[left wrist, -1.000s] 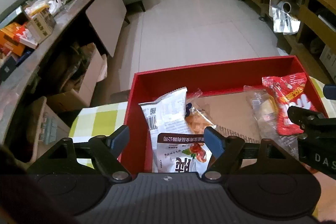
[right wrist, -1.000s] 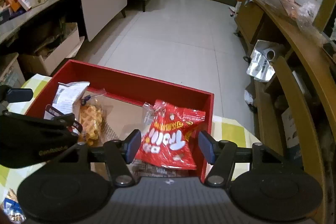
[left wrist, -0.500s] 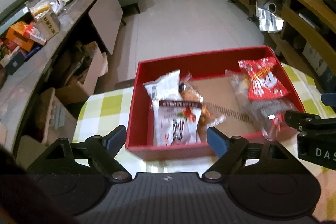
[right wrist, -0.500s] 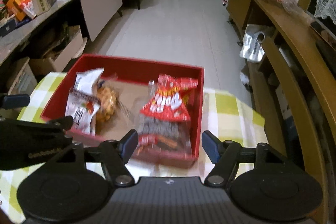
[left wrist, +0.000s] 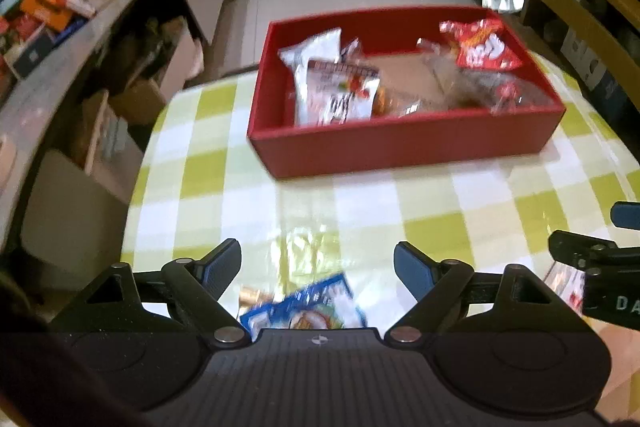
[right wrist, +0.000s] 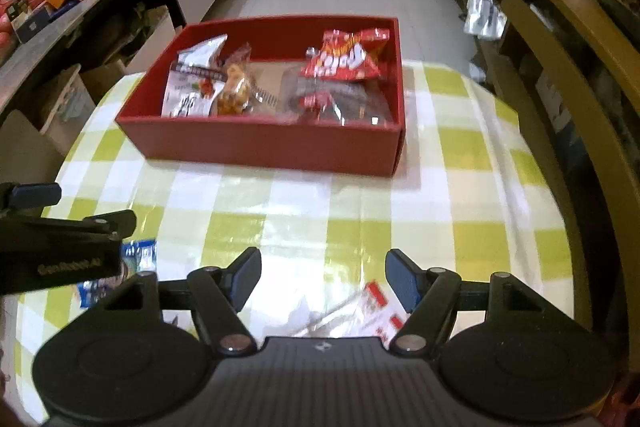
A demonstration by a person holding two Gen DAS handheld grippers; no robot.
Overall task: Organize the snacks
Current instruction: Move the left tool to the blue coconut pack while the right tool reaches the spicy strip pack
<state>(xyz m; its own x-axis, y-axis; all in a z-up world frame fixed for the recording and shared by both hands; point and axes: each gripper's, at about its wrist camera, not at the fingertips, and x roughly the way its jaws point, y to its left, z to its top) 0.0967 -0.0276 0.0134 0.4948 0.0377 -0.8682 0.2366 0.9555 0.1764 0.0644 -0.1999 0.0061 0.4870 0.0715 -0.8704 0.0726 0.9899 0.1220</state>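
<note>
Step judged: next snacks being fetched. Red box (right wrist: 276, 147) at frame centre, several packets inside. Left gripper (left wrist: 318, 265) spread, empty, above blue packet (left wrist: 304, 309) at lower centre. Right gripper (right wrist: 323, 277) spread, empty, above clear red-labelled packet (right wrist: 360, 311). Descent and closing called for.

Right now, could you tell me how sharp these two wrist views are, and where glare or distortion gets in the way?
Left wrist view: motion blur smears the red box and its packets; glare whitens the checked tablecloth just ahead of the left claw. Right wrist view: somewhat sharper, print on the red snack bag still soft; sheen by the right claw. Both: fisheye bends the table edges.
</note>
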